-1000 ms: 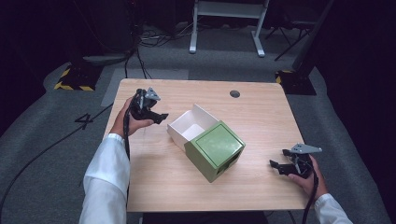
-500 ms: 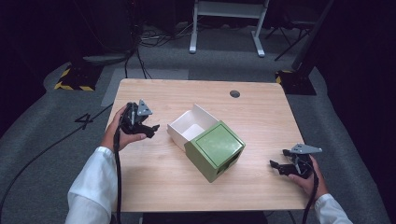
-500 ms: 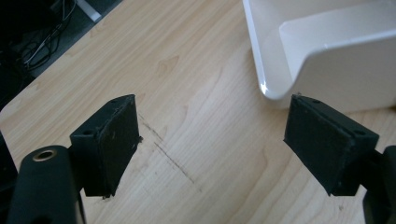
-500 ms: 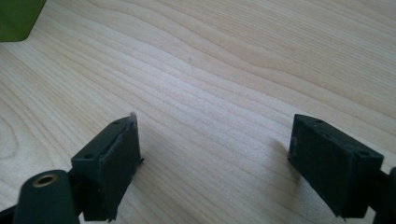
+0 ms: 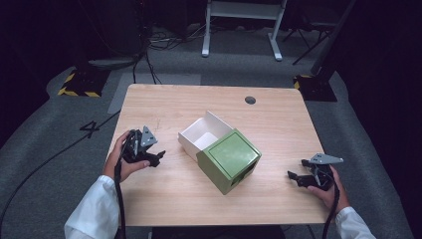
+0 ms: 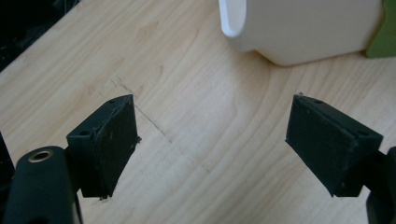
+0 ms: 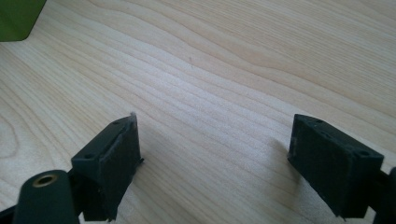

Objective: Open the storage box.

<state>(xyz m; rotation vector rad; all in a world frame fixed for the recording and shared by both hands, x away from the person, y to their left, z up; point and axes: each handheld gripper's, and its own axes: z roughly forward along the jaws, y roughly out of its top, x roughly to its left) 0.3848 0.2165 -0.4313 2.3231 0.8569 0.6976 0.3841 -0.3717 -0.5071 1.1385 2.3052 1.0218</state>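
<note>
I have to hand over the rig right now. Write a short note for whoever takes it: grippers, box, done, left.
Left gripper: open, nothing between the jaws, which have just been opening; low over the table, left of the white drawer.
Right gripper: open, nothing held, near the table's right front corner, apart from the box.
Green box: mid-table, white drawer pulled out toward the far left, looks empty.
Done: drawer is out.
Left: probably pushing the drawer back in, or filling it; neither gripper touches it now.

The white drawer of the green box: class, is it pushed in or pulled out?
Pulled out. The white drawer sticks out of the green box, its inside open to view and apparently empty.
</note>
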